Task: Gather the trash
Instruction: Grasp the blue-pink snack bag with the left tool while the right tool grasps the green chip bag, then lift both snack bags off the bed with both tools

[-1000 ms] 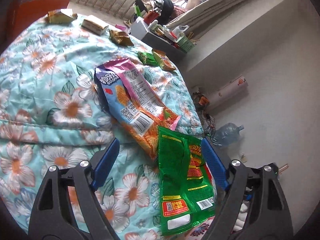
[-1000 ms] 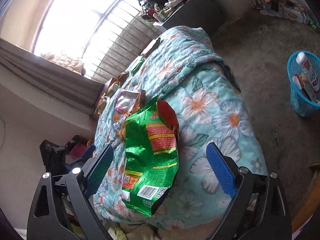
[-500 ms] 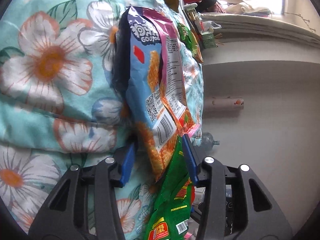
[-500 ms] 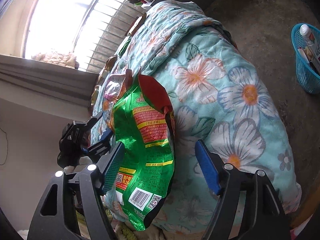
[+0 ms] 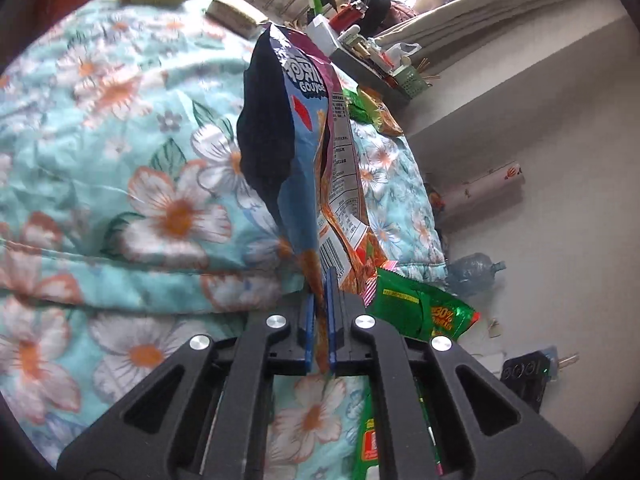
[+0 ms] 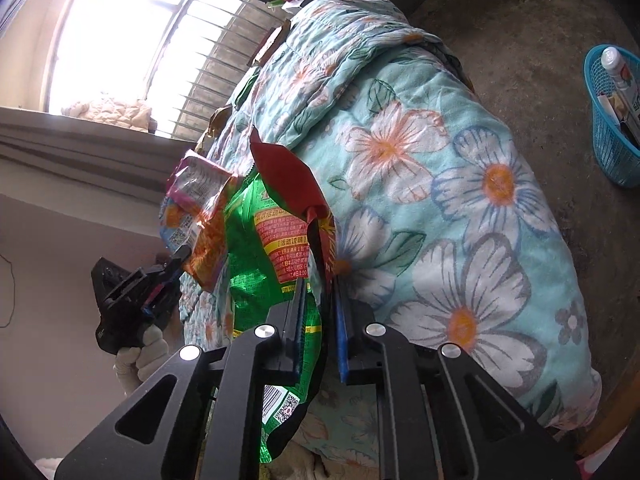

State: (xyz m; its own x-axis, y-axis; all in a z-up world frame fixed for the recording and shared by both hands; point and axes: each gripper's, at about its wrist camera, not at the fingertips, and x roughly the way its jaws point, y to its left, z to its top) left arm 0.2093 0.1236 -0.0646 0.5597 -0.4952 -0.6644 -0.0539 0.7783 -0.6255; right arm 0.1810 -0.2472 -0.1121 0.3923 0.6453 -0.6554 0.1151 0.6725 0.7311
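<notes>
My left gripper (image 5: 319,280) is shut on the bottom edge of a blue, orange and pink snack bag (image 5: 316,152) and holds it up off the floral quilt (image 5: 120,168). My right gripper (image 6: 320,284) is shut on a green and red snack bag (image 6: 276,248), lifting it at the quilt's near edge. The green bag also shows in the left wrist view (image 5: 420,312). The blue bag (image 6: 196,200) and the left gripper (image 6: 136,300) show in the right wrist view at the left.
More wrappers (image 5: 372,108) and packets (image 5: 232,20) lie farther along the quilt. A cluttered dark table (image 5: 360,52) stands beyond the bed. A blue basket (image 6: 612,116) with bottles stands on the concrete floor to the right. A water jug (image 5: 476,268) lies by the wall.
Both grippers have closed, the left on the blue snack bag and the right on the green bag. Both bags have been lifted off the quilt.
</notes>
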